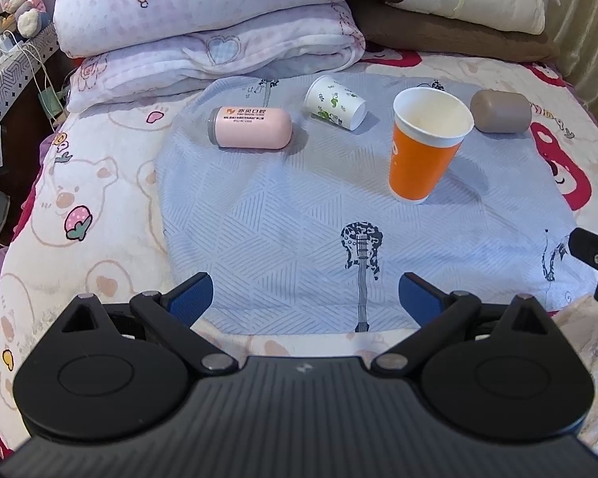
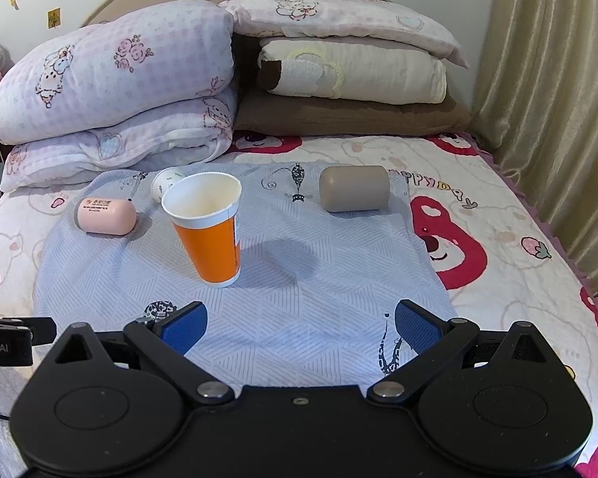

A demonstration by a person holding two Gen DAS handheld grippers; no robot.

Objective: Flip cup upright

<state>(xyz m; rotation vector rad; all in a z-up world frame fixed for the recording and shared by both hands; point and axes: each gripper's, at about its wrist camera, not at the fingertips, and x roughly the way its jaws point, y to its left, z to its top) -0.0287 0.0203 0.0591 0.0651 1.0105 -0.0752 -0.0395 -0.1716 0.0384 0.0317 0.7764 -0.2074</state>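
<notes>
- The orange cup [image 1: 424, 151] stands on its base with its white mouth up, on the blue-grey cloth [image 1: 299, 219] spread over the bed [image 1: 79, 199]. It leans a little in both views, though the fisheye lens may add to that, and neither gripper touches it.
- Beyond the orange cup and to its left, the white patterned paper cup [image 1: 335, 102] lies on its side, its base turned toward the orange cup.
- Further left of the orange cup, the pink cup [image 1: 251, 127] also lies on its side on the cloth.
- Beyond the orange cup and to its right, the grey-brown cup [image 2: 354, 188] lies on its side near the cloth's far edge.
- The left gripper [image 1: 306, 298] hovers over the near edge of the cloth, well short of the orange cup, fingers spread wide and holding nothing.
- The right gripper [image 2: 301, 328] is likewise spread and empty, on the near side of the orange cup and apart from it.
- Judged from this, one cup looks finished. If the task covers every cup, three are left to turn upright.
</notes>
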